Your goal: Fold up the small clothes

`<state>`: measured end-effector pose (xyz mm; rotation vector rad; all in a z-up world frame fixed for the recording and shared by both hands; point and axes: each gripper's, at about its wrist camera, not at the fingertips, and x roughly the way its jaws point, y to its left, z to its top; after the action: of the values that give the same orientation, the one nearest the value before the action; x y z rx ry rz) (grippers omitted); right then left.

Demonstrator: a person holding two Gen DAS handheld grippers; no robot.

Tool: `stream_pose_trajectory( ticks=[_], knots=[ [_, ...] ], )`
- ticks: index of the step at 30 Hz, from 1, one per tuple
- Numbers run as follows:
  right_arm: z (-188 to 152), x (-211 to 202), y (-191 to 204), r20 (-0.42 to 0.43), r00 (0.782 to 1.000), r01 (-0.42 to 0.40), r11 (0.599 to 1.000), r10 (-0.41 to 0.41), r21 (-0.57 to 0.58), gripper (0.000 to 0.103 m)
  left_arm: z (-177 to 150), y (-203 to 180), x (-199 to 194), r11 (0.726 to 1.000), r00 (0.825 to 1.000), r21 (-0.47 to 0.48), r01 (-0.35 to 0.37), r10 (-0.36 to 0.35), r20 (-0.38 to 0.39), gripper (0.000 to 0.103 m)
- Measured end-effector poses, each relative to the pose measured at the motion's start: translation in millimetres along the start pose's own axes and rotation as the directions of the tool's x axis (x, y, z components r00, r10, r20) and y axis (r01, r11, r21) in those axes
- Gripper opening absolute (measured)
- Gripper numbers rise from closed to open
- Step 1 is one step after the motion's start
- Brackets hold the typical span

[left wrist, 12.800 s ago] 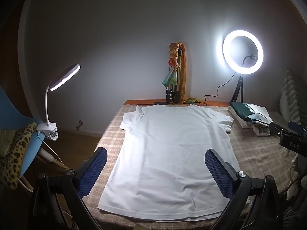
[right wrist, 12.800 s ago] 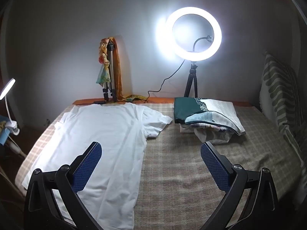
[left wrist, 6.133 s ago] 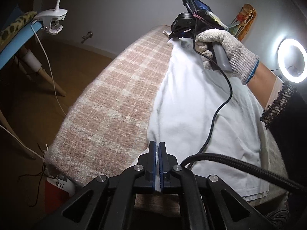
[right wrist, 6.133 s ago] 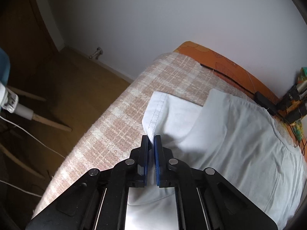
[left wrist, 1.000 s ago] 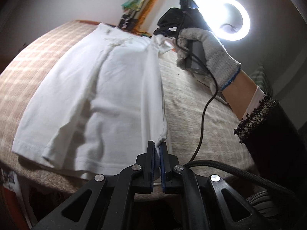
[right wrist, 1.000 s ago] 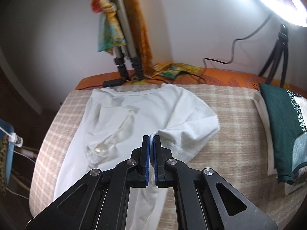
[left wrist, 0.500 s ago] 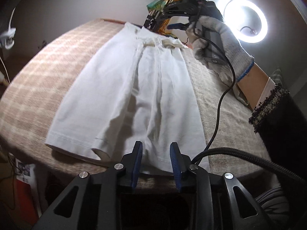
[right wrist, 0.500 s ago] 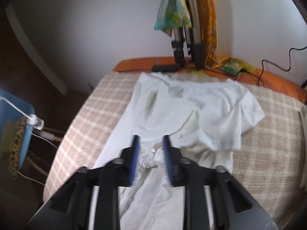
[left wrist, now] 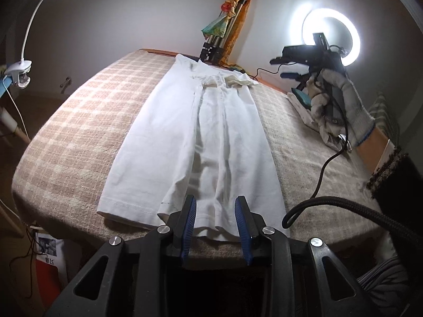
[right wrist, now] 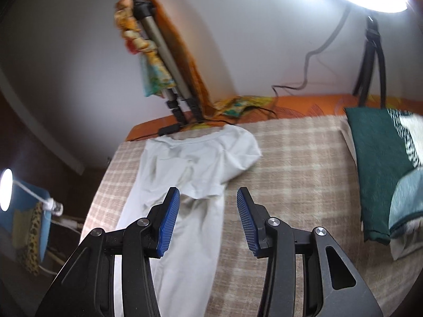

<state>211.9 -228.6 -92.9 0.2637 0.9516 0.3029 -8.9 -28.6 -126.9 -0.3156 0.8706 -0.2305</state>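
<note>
Both grippers, left gripper [left wrist: 216, 218] and right gripper [right wrist: 208, 220], hold nothing, jaws part-open, having just been opening; the loosely folded white cotton T-shirt [left wrist: 201, 142] could unfold if snagged.

White T-shirt [left wrist: 201, 142] lies folded lengthwise on checked blanket [left wrist: 79, 132].

Red container [left wrist: 46, 269] under table: white characters, perhaps "新飞", blurred

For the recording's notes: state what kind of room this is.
Probably a bedroom used as a home filming spot: the white T-shirt lies on a bed under a checked blanket, lit by a ring light, with a clip lamp alongside.
</note>
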Motion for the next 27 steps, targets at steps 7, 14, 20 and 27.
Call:
stream_pose_trajectory(
  ticks=[7, 14, 20, 27],
  knots=[
    [18, 56, -34, -0.039, 0.999, 0.006, 0.992, -0.001, 0.127, 0.044, 8, -4, 12, 1.0, 1.0, -0.007, 0.004, -0.004, -0.024, 0.03],
    [43, 119, -42, -0.102, 0.994, 0.05, 0.987, -0.034, 0.155, 0.044, 24, 11, 23, 0.994, 0.998, -0.102, 0.026, -0.032, -0.061, 0.029],
    [48, 140, -47, -0.116, 0.993, 0.014, 0.989, 0.004, 0.149, 0.0, 32, 12, 27, 0.986, 0.993, -0.152, 0.068, -0.081, -0.083, 0.029],
    [77, 133, 0, -0.087, 0.996, -0.033, 0.999, 0.031, -0.021, 0.0, 36, 9, 31, 0.984, 0.991, -0.163, 0.076, -0.093, -0.096, 0.029]
  ],
)
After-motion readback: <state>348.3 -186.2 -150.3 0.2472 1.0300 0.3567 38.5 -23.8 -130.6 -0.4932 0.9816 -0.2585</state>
